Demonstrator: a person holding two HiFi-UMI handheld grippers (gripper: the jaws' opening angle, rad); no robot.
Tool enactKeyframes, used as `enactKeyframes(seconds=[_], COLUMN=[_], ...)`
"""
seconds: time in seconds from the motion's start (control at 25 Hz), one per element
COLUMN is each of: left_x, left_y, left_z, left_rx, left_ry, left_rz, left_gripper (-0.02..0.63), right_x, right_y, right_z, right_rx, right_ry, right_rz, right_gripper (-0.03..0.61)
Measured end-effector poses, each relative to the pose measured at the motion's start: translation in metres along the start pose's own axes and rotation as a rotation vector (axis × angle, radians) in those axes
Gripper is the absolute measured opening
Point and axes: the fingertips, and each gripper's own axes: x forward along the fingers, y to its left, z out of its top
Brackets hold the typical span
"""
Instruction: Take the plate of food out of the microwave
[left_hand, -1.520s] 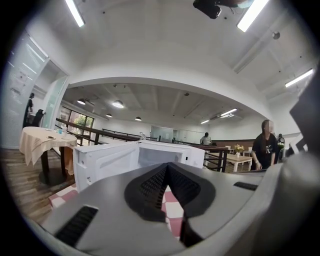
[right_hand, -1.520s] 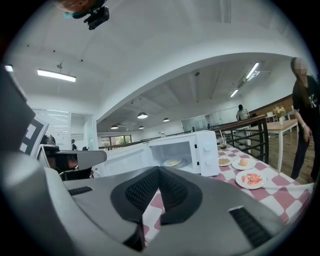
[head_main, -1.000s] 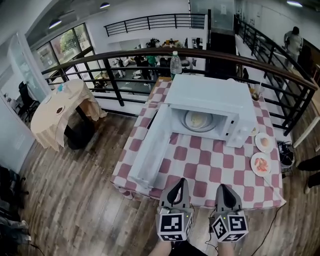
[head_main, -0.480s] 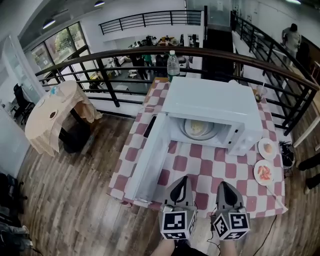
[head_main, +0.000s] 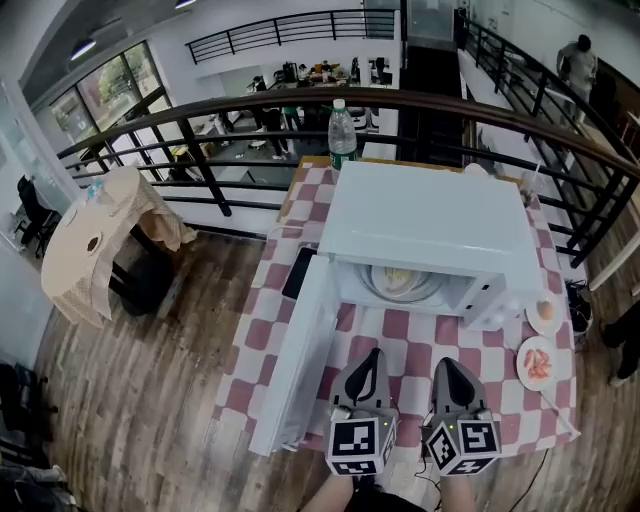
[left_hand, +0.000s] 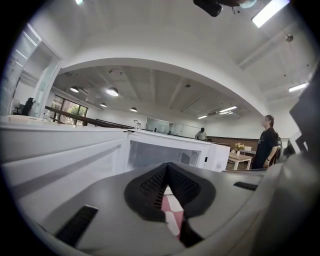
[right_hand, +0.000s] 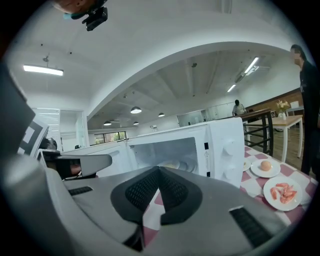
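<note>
We note the plate of food (head_main: 405, 283) inside the open microwave (head_main: 430, 215), up-frame of and between the left hand-held gripper (head_main: 372, 352) and right hand-held gripper (head_main: 445, 362), both clenched empty, neither clearly nearer.

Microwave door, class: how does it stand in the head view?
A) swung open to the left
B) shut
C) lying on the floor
A: the microwave door stands wide open at the left of the microwave, and the plate of food shows inside.
</note>
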Motion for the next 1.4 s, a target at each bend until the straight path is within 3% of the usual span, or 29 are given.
enactKeyframes(seconds=[0.84, 1.4], left_x=[0.072, 0.098], left_y=[0.037, 0.043], left_z=[-0.029, -0.05], left_rx=[-0.038, -0.036], left_ry=[0.09, 0.158], left_rz=[-0.037, -0.002], left_gripper=[0.028, 0.02], right_x=[0.076, 0.115], right_y=[-0.005, -0.014], right_z=[-0.019, -0.03], right_rx=[0.063, 0.095], right_ry=[0.062, 0.12], right_rz=[-0.06, -0.017], right_gripper=[0.003, 0.003])
